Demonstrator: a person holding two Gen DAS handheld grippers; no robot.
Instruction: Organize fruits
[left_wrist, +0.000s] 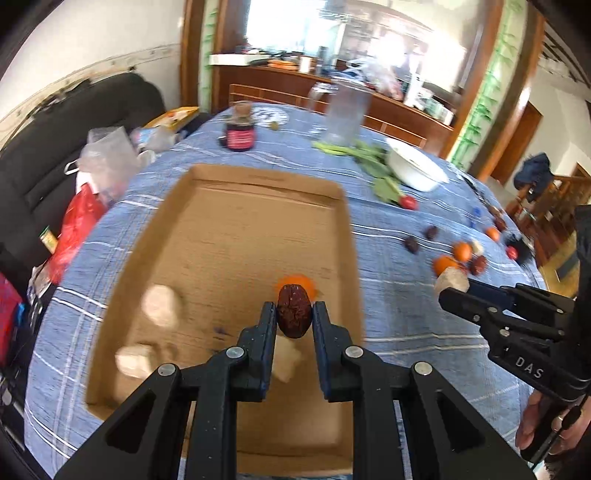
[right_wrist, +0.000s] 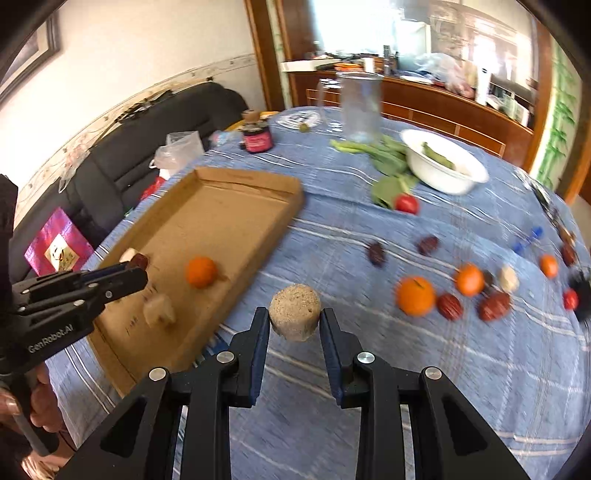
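Left claw (left_wrist: 294, 314): jaws closed on a dark red jujube (left_wrist: 293, 311), held above the near half of the cardboard tray (left_wrist: 258, 177). Right claw (right_wrist: 294, 319): jaws closed on a pale, grainy round cake piece (right_wrist: 294, 311), held over the blue striped tablecloth (right_wrist: 369, 387) just right of the tray's near right edge.

The left wrist view looks straight down into the tray: an orange (left_wrist: 308, 286) lies directly behind the held jujube, with blurred pale pieces (left_wrist: 160, 304) at near left. The tray's far half is bare cardboard. The right claw shows at that view's right margin, a hand (left_wrist: 539, 424) gripping its handle.

The right wrist view alone shows the full scatter on the bench to the right: a large orange (right_wrist: 415, 295), a smaller orange (right_wrist: 469, 279), several jujubes (right_wrist: 450, 306), a pale piece (right_wrist: 509, 278) and a small red fruit (right_wrist: 570, 299) near the right edge. Two more jujubes (right_wrist: 376, 253) lie mid-bench. Open cloth separates the tray from this group.

Farther off: a red tomato (right_wrist: 406, 204) beside green leaves (right_wrist: 388, 162), a white bowl (right_wrist: 476, 177), a clear plastic cup (right_wrist: 360, 107) and a dark jar (right_wrist: 257, 138).
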